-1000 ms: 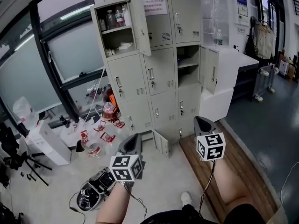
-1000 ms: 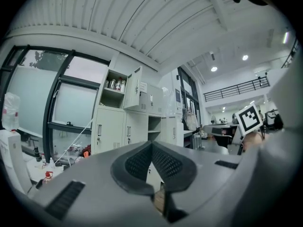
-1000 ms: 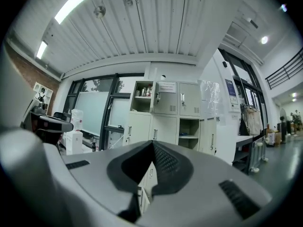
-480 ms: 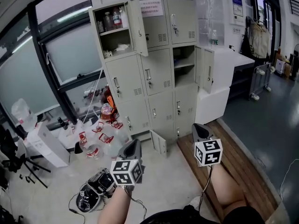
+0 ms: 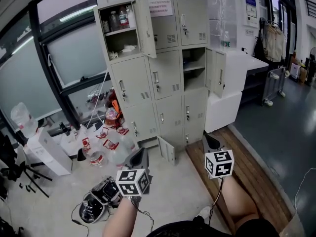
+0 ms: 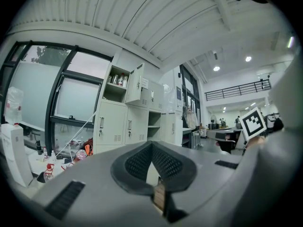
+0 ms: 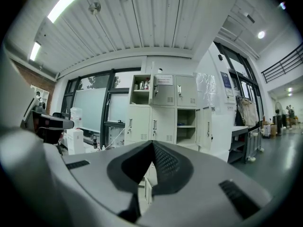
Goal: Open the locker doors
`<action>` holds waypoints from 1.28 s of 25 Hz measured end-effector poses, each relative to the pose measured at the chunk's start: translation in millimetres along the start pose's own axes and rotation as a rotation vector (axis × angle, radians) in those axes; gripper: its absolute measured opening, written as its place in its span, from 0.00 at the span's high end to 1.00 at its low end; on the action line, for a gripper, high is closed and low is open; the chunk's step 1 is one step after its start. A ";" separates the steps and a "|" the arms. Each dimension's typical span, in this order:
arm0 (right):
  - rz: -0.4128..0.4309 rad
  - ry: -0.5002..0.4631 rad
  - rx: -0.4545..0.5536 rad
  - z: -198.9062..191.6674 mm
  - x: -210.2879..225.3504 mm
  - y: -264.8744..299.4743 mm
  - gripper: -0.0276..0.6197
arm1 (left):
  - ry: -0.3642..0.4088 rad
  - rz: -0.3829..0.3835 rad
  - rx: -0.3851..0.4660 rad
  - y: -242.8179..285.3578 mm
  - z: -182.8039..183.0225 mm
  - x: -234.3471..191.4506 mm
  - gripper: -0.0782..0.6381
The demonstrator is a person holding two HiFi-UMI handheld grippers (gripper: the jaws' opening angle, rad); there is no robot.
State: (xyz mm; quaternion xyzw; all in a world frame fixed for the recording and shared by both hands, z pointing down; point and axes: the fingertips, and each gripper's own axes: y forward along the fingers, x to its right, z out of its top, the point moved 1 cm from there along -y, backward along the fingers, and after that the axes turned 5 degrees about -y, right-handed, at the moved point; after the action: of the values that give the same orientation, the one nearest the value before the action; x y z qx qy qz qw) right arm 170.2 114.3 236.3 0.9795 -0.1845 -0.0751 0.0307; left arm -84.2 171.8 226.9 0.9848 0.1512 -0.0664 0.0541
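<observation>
Fingers (image 6: 137, 162) on our left gripper (image 6: 151, 144) and right gripper (image 7: 151, 143) are closed, empty, well short of the locker (image 5: 163, 78) at the floor's (image 5: 173, 189) far edge. Its sheet-metal doors (image 5: 137, 75) should swing light, stiff; we'd hook a latch handle (image 5: 125, 89).

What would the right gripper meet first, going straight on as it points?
The right gripper would probably meet the low ajar door of the lockers; nothing nearer shows, though depth is unclear.

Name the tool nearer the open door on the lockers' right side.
Right. The right tool is short of that door, roughly in line with it; the left tool is further left.
</observation>
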 end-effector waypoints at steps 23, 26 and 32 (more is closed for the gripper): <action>0.010 0.023 -0.008 -9.1 -4.8 -12.9 0.96 | -0.019 -0.003 -0.011 -7.8 -13.7 4.8 0.89; 0.008 0.024 -0.009 -9.5 -4.1 -12.0 0.96 | -0.016 -0.005 -0.010 -6.3 -12.5 4.5 0.89; 0.007 0.027 -0.007 -8.6 -4.2 -9.0 0.96 | -0.012 -0.008 -0.013 -3.2 -11.4 3.0 0.89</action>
State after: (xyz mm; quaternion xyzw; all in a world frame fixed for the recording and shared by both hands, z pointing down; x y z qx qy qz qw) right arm 170.8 124.5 244.5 0.9797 -0.1872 -0.0622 0.0367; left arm -81.0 177.2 237.4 0.9834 0.1551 -0.0716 0.0612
